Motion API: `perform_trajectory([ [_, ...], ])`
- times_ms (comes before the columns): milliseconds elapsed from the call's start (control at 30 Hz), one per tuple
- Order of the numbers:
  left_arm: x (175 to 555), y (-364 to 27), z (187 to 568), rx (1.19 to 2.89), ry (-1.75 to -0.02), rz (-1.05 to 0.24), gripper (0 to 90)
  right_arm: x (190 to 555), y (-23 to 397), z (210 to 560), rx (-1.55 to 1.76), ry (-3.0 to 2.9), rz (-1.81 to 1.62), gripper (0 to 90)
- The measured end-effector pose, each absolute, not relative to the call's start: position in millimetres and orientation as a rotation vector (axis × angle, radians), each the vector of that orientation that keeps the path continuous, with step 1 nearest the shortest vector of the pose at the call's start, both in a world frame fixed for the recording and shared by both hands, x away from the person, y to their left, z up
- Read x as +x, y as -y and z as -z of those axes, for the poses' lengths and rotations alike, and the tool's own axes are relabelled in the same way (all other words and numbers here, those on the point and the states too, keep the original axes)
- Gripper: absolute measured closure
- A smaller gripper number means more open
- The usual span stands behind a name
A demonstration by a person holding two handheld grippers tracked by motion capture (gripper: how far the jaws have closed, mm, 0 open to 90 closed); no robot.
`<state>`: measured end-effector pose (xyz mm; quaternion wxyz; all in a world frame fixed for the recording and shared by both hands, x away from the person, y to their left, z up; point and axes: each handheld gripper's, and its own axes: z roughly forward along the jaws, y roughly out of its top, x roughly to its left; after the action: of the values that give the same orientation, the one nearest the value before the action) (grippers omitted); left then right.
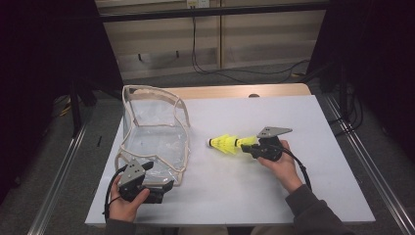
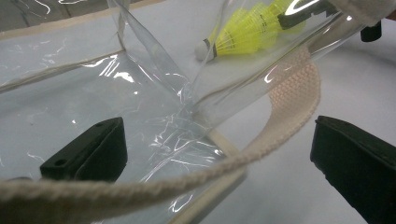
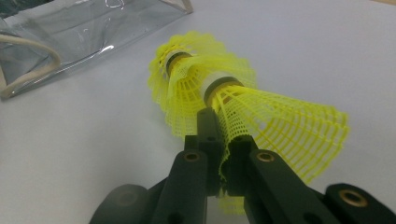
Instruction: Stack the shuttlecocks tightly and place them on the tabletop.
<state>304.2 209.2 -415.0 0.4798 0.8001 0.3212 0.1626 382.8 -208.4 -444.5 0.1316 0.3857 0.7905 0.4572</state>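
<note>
— Yellow plastic mesh, is that what the right gripper holds?
— Yes: nested shuttlecocks, netted skirts flaring, dark bands at the necks. Its fingers are clamped on the rear skirt's edge, the stack poking out over the white counter.
— And the left gripper?
— Fingers apart, astride the corner of a clear, glossy vinyl bag with woven cream edging and a cream strap. No writing is legible anywhere.

Glossy clear plastic bag, woven cloth strap; yellow plastic mesh shuttlecocks.
</note>
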Motion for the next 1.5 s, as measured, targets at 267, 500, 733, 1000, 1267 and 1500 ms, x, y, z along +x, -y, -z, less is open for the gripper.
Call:
perform_trajectory([
  [267,304.1,-209.2,414.8,1.954,-0.785,-0.398,3.8,383.2,206.9,445.1,1.112,-2.299,-1.326,88.1],
  [500,304.2,-209.4,414.7,1.954,-0.783,-0.400,3.8,383.5,205.7,445.4,1.112,-2.298,-1.326,88.1],
  [733,304.1,-209.3,414.8,1.954,-0.782,-0.397,3.8,383.9,204.1,445.9,1.108,-2.303,-1.319,88.0],
  [1000,304.2,-209.3,414.8,1.954,-0.782,-0.398,3.8,384.2,202.6,446.0,1.107,-2.306,-1.322,88.0],
  [1267,304.2,-209.4,414.7,1.955,-0.782,-0.401,3.8,384.8,200.2,446.1,1.096,-2.311,-1.318,88.0],
  [1500,304.2,-209.4,414.7,1.956,-0.781,-0.400,3.8,385.0,198.5,446.0,1.093,-2.315,-1.319,88.0],
])
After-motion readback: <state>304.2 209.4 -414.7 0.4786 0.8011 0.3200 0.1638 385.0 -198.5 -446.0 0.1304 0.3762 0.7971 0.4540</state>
